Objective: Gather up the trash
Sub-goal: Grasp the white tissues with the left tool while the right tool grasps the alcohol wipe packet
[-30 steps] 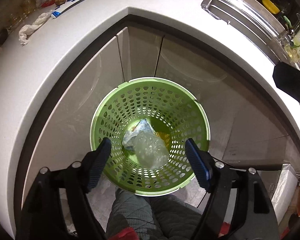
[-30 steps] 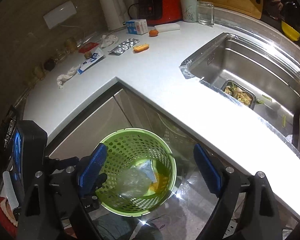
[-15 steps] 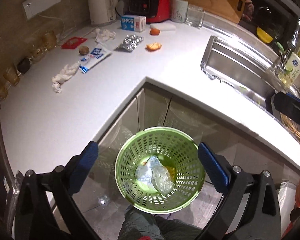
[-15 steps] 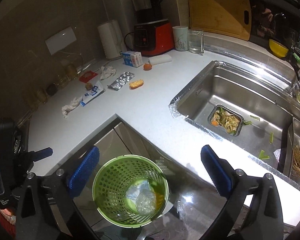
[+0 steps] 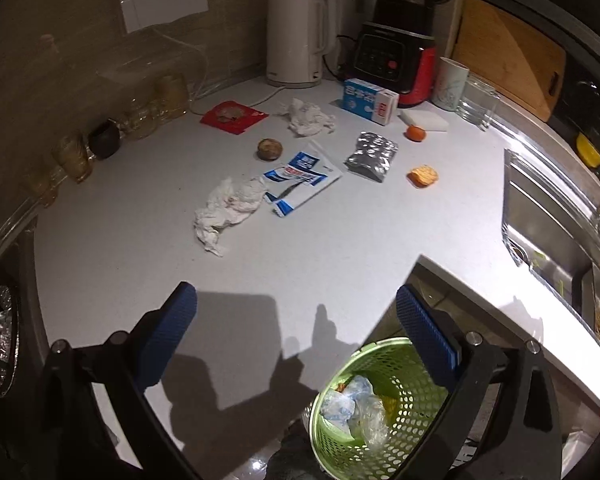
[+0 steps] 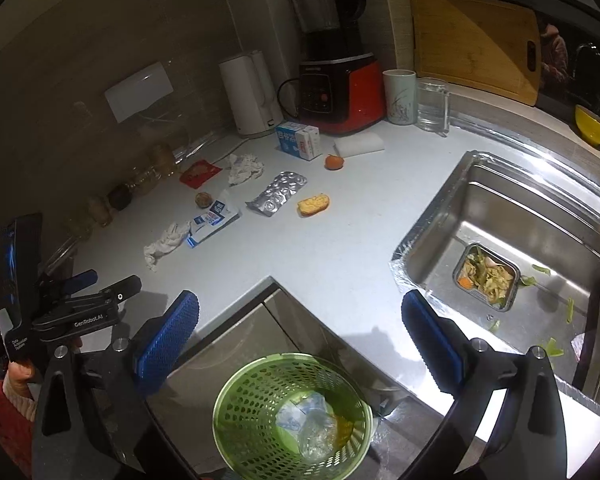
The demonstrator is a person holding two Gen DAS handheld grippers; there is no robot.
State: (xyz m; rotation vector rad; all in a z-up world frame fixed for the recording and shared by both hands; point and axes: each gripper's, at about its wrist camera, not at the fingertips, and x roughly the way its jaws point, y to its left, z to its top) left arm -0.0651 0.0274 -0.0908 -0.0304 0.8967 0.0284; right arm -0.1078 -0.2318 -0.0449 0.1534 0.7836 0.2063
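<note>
**Corner kitchen under dim light**

An L-shaped white countertop (image 5: 340,248) is wrapped around an inner corner, with glossy grey cabinet doors (image 6: 236,344) set beneath it. A stainless steel sink (image 6: 512,216) is sunk into the right run. The beige tiled wall (image 6: 100,40) is fitted with a white socket plate (image 6: 138,90). A wooden cutting board (image 6: 472,44) is leaned against the wall behind the sink. A white kettle (image 5: 294,40) and a red-based blender (image 6: 336,88) are stood at the back. The rear is left dim, while hard shadows are cast across the near counter. A shiny floor (image 6: 396,452) is glimpsed below.
</note>
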